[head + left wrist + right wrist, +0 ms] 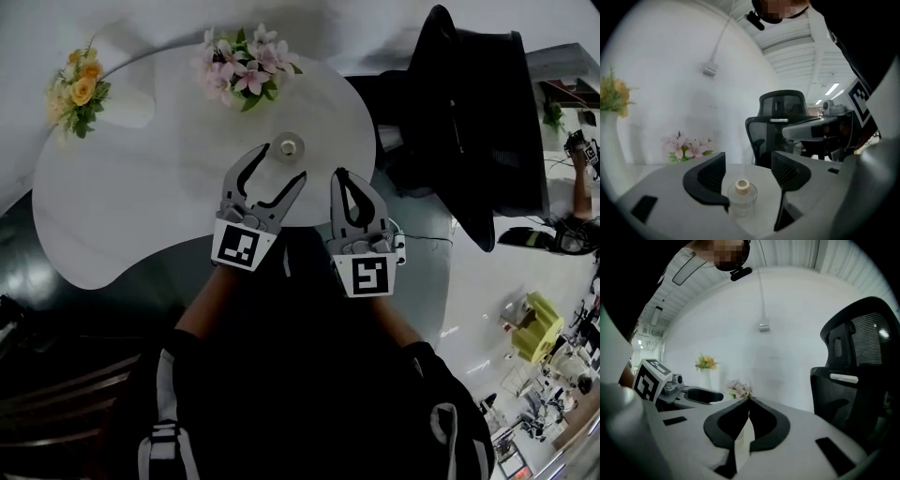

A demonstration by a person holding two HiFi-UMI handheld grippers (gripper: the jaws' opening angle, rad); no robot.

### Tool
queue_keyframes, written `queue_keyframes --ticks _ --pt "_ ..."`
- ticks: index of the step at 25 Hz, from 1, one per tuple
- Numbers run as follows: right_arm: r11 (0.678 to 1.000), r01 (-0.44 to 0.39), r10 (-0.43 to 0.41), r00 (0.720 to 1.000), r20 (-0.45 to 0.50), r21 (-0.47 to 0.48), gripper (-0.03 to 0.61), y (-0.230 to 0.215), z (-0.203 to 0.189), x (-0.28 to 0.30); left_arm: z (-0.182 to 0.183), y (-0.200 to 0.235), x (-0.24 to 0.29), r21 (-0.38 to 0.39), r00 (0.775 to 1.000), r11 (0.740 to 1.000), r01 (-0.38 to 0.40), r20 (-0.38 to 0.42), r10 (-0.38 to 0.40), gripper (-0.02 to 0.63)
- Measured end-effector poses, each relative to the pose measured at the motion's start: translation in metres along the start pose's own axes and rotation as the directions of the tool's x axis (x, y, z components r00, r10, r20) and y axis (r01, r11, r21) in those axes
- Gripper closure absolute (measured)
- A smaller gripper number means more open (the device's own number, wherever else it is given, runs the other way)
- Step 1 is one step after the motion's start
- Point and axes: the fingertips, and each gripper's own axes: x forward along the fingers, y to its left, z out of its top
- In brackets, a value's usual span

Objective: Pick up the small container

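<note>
The small container (287, 145) is a clear glass jar with a beige neck, standing upright on the white table (141, 187). My left gripper (279, 165) is just short of it, open. In the left gripper view the container (742, 198) shows in the gap between the black fingers (707, 180), and neither pad touches it; the left finger hides its lower left corner. My right gripper (340, 176) hovers at the table's near edge to the right, shut on nothing. In the right gripper view the right gripper (749, 400) has its tips meeting, and the left gripper (696, 394) shows beside it.
A vase of pink flowers (246, 67) stands behind the container, and yellow flowers (77, 89) at the table's far left. A black office chair (478, 122) is close to the table's right side. The person's dark sleeves fill the lower head view.
</note>
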Motion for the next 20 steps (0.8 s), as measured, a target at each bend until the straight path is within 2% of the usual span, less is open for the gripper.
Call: queue_keyframes --ticks 8,14,18,20 --pt "1.000 0.026 -0.025 0.999 -0.044 0.012 0.557 -0.001 -0.028 0.017 -0.050 0.009 0.028 -0.002 0.994 0.998 0.065 -0.084 -0.065 0.298" --pt "1.000 0.023 -0.023 0.999 -0.048 0.006 0.557 -0.003 -0.037 0.027 -0.088 0.016 0.047 -0.002 0.988 0.998 0.065 -0.141 -0.064 0.272" --pt "1.000 0.019 -0.019 0.998 -0.059 0.007 0.557 -0.003 -0.043 0.030 -0.101 0.019 0.060 0.074 0.983 0.993 0.094 -0.163 -0.081 0.264" --pt "1.000 0.021 -0.020 0.998 -0.067 0.014 0.557 -0.004 -0.047 0.031 -0.106 0.021 0.066 0.087 0.981 0.991 0.098 -0.175 -0.082 0.262"
